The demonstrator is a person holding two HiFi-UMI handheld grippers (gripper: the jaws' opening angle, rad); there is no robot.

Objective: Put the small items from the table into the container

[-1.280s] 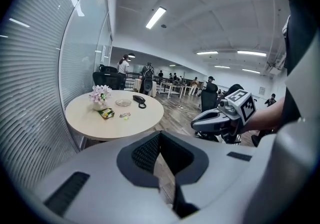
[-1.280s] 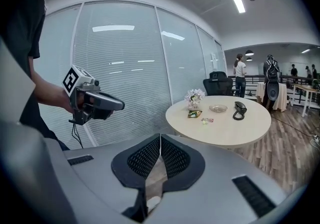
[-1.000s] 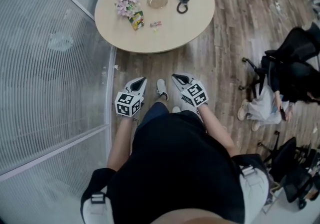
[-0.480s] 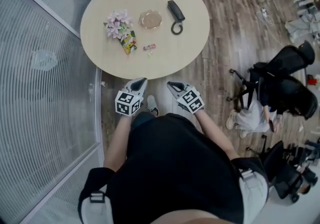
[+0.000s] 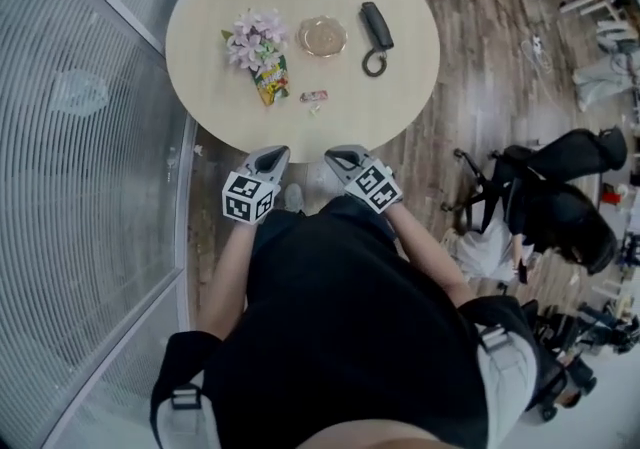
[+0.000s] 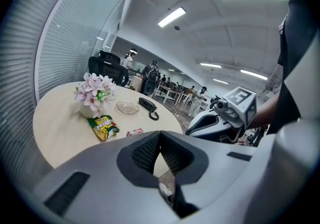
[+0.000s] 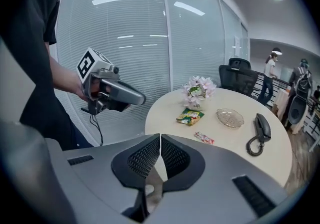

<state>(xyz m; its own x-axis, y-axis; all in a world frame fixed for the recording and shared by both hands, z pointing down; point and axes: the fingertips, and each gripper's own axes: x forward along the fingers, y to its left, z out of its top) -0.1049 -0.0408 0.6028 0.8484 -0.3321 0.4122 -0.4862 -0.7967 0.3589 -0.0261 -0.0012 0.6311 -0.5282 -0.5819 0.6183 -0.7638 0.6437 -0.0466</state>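
Observation:
A round beige table [image 5: 220,87] carries a green and yellow snack packet [image 5: 271,80], a small pink wrapped candy [image 5: 314,95] and a tiny pale item [image 5: 314,109]. A shallow glass dish [image 5: 322,36] sits behind them. Both grippers hover side by side just short of the table's near edge, empty. The left gripper [image 5: 272,155] is shut, and so is the right gripper [image 5: 338,154]. The left gripper view shows the packet [image 6: 103,127], candy [image 6: 135,131] and dish [image 6: 127,108] beyond its shut jaws. The right gripper view shows the packet [image 7: 189,116], candy [image 7: 204,138] and dish [image 7: 230,117].
A pot of pink flowers [image 5: 255,37] stands left of the dish, and a black corded phone handset [image 5: 377,27] lies to its right. A glass wall with blinds [image 5: 80,187] runs along the left. Office chairs [image 5: 560,197] and people are on the right.
Both grippers have moved forward together and now sit at the table's near edge. The table has come nearer in the head view. Both stayed shut.

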